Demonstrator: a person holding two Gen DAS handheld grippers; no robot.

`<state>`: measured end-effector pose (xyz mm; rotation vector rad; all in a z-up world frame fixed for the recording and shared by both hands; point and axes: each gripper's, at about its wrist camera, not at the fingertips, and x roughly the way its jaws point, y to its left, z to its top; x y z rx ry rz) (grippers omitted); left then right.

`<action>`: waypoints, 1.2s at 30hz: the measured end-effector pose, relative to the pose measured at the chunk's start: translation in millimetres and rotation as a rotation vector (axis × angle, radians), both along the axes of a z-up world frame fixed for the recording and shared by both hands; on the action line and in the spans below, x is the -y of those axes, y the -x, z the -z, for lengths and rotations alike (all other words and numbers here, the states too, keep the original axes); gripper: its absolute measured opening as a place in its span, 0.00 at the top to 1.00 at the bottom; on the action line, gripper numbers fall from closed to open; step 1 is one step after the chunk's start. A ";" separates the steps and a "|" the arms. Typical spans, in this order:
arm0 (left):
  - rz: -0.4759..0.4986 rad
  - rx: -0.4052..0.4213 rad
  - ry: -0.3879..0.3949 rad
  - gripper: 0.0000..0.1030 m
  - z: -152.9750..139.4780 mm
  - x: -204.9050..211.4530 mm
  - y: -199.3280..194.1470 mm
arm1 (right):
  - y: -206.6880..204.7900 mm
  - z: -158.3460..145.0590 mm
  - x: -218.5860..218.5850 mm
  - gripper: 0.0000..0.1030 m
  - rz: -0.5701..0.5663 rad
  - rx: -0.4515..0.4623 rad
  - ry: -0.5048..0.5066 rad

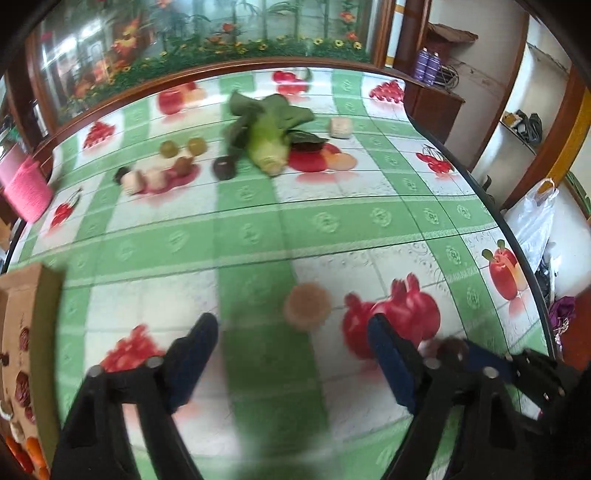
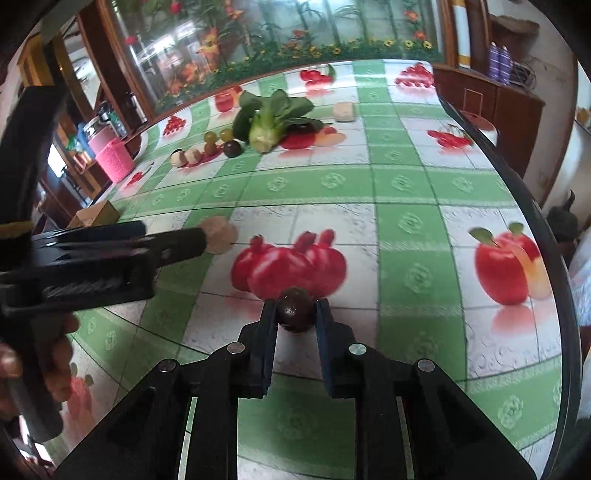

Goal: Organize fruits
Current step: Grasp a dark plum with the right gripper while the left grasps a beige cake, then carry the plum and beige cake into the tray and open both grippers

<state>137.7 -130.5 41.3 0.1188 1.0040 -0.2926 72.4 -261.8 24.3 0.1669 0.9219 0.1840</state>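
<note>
Green-and-white checked tablecloth [image 2: 406,177] with printed fruit pictures covers the whole table, and a wood-framed glass cabinet [image 2: 258,33] painted with flowers and bamboo runs behind its far edge.

Using the bok choy [image 2: 267,118] at the far side as my landmark: way off to its left sits a pink basket [image 2: 112,158] at the table's edge, and nearer the camera on that side a cardboard box [image 1: 26,332] holds some red dates and orange bits. Just left of the bok choy there's a cluster of small fruits: two green grapes [image 2: 218,136], a couple of pale peeled-looking pieces [image 2: 184,157] and a dark round one [image 2: 232,148]. A pale lump [image 2: 343,110] lies just right of the leaves.

Well in front of the bok choy, toward the camera, a tan round fruit [image 1: 308,306] sits on the cloth. The left gripper [image 1: 291,332] hovers right at it with its jaws spread wide, nothing pinched between them (the frame is blurry, so I can't tell if a finger touches it).

Further right and closer still, the right gripper [image 2: 295,314] is clamped tight on a dark brown round fruit [image 2: 295,309], over the printed pomegranates [image 2: 291,262].
</note>
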 end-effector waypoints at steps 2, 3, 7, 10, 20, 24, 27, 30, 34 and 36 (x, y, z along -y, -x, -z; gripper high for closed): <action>0.017 -0.016 -0.011 0.51 7.2 8.6 -4.8 | 1.5 0.3 5.0 0.80 0.011 -0.005 -0.014; 0.017 -0.036 -0.010 0.59 12.5 9.3 -7.3 | 2.6 0.5 7.0 0.80 0.015 -0.006 -0.019; -0.005 -0.054 0.048 0.69 16.6 -2.8 -9.3 | 6.7 -0.6 8.5 0.80 0.024 -0.002 -0.019; -0.014 -0.047 0.060 0.69 12.5 -16.7 -0.9 | 10.4 -4.2 4.8 0.80 0.021 0.006 0.001; -0.059 0.023 0.094 0.68 -17.4 -78.6 49.3 | 28.1 -14.4 -22.5 0.80 -0.009 0.003 0.007; -0.084 0.033 0.117 0.68 -25.3 -109.8 64.9 | 36.3 -15.1 -45.0 0.80 -0.036 -0.004 0.014; -0.105 0.043 0.114 0.68 -29.8 -134.6 75.2 | 41.3 -15.8 -67.9 0.80 -0.059 -0.005 0.019; -0.138 0.045 0.120 0.68 -33.6 -164.5 85.1 | 45.8 -17.8 -90.1 0.80 -0.078 -0.002 0.016; -0.184 0.056 0.124 0.68 -40.1 -209.6 97.0 | 50.0 -22.7 -124.0 0.80 -0.114 0.005 0.012; -0.206 0.066 0.121 0.68 -43.8 -229.8 101.6 | 50.5 -25.8 -140.3 0.80 -0.131 0.009 0.008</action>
